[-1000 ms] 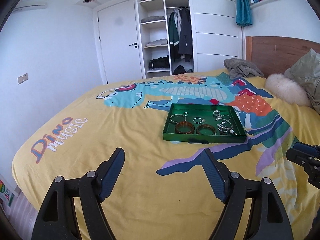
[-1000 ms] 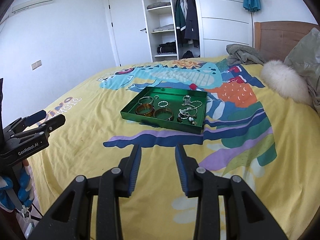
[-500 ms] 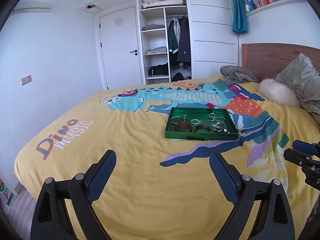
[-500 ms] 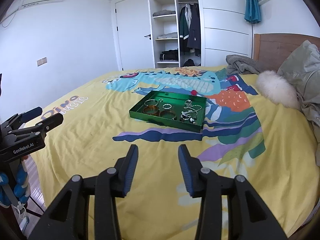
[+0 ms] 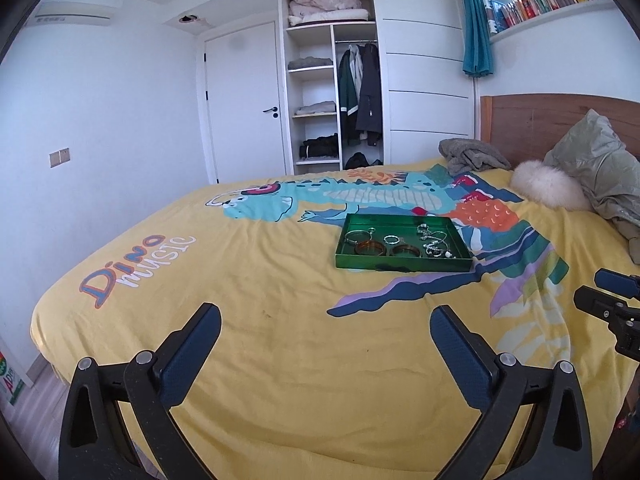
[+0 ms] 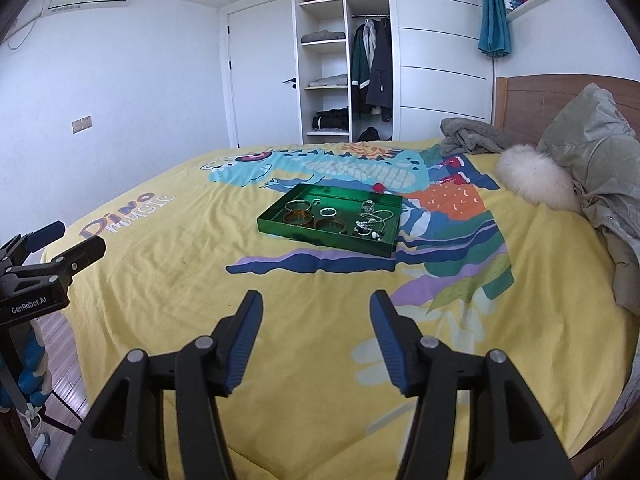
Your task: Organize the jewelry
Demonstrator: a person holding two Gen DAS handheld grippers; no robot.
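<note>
A green tray (image 5: 400, 263) (image 6: 320, 236) lies on the yellow bedspread, well ahead of both grippers. It holds two amber bangles (image 5: 370, 247) (image 6: 298, 218), silver rings and bracelets (image 5: 392, 238) (image 6: 329, 212), and a tangle of silver chains (image 5: 434, 240) (image 6: 370, 222) at its right end. My left gripper (image 5: 325, 314) is open wide and empty, near the bed's front edge. My right gripper (image 6: 316, 300) is open and empty, also far short of the tray. Each gripper shows at the edge of the other's view.
A white fluffy cushion (image 5: 548, 188), a grey-green pillow or coat (image 5: 600, 176) and a grey cloth (image 5: 468, 156) lie by the wooden headboard on the right. An open wardrobe (image 5: 332, 92) and a door stand behind the bed. The floor drops away at the left.
Both grippers have pulled back and up from the tray, so it looks smaller. The right gripper's jaws have opened wider. The left gripper has stayed open.
</note>
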